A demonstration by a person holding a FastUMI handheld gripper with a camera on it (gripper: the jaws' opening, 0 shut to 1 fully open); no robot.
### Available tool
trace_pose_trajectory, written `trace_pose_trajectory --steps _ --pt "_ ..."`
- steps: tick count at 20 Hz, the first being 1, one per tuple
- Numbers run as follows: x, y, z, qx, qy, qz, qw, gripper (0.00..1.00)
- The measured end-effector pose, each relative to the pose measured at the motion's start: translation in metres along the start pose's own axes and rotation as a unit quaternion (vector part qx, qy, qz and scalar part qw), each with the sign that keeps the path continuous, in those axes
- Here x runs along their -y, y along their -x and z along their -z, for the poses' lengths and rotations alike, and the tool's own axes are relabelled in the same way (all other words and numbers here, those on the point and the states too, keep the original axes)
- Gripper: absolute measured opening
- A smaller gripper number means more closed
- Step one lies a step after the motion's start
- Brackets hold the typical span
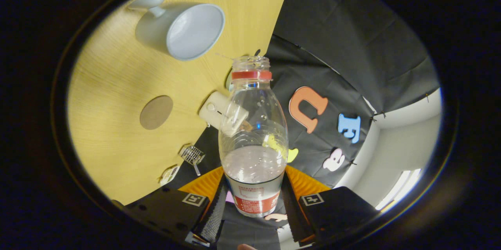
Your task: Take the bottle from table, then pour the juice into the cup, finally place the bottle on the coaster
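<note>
Pinched between the jaws of the gripper [253, 199], both fingers pressing on its labelled lower body, the bottle [253, 140] runs its long axis straight ahead toward 12 o'clock, neck open, clear liquid pooled near the grip. Behind it the bench [113, 85] appears tipped on edge. From the bottle's mouth, the cup [184, 29] lies at 11 o'clock, well apart; I judge pouring needs a swing that way. Smaller, the coaster [156, 112] sits at 9 o'clock.
</note>
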State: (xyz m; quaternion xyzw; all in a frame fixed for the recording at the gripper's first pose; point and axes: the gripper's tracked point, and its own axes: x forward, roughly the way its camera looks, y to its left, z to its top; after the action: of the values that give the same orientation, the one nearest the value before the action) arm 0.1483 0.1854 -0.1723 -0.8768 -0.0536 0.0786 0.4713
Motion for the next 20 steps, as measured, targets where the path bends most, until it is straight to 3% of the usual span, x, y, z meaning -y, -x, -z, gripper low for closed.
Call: trace_pose_trajectory --steps 8,10,15,20 --pt "-0.008 0.002 -0.005 0.004 -0.076 -0.023 0.997 0.74" --pt "-0.02 0.006 -0.001 0.002 -0.129 -0.047 0.991 0.74" --pt "-0.043 0.017 0.009 -0.02 -0.301 -0.105 0.948 0.75" --pt "-0.031 0.027 0.015 -0.008 -0.439 -0.107 0.892 0.75"
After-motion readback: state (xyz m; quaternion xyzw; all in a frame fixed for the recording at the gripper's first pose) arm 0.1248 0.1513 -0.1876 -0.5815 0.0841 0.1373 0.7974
